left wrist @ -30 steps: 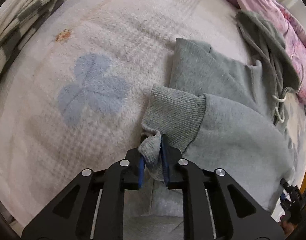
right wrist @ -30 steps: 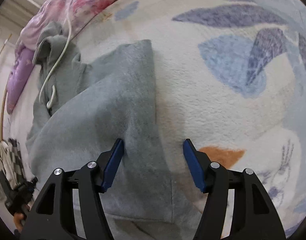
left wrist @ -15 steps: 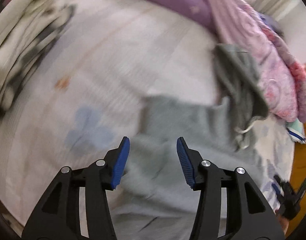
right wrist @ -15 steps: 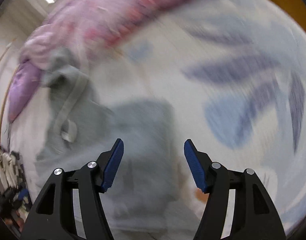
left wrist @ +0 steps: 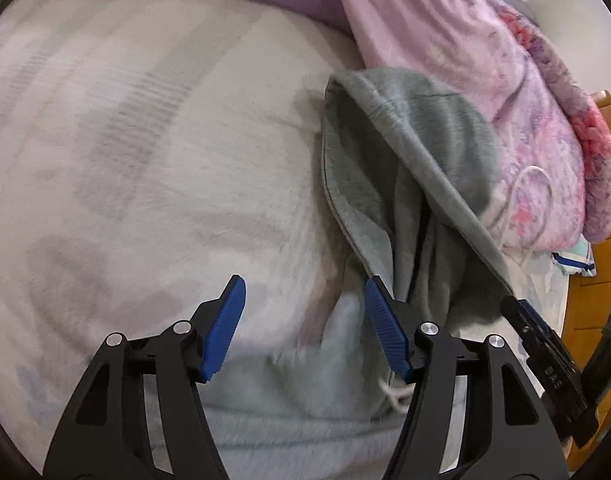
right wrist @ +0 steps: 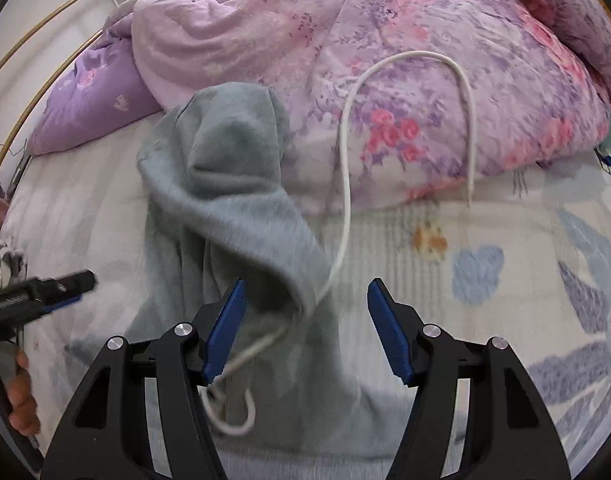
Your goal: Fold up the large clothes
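I am working on a bed (right wrist: 505,224) spread with a pale sheet printed in blue leaves, and along its far edge a pink-and-purple floral quilt (right wrist: 405,60) is heaped beside a purple pillow (right wrist: 89,100), out of the folding area. The grey hoodie (right wrist: 241,224) lies along the middle of the bed with its body toward me and its hood (left wrist: 409,148) rumpled up against the foot of the quilt, so I judge the hood is the part left to bring in. Its white drawstring (right wrist: 347,152) has strayed in a long loop over the quilt, with another loop coiled on the cloth near me. My right gripper (right wrist: 307,332) hovers with jaws spread wide and nothing between them, straddling the hood's folded edge where the cord runs out, probably to catch that edge. My left gripper (left wrist: 305,330) is likewise spread and empty, over the shoulder beside the hood's rim.
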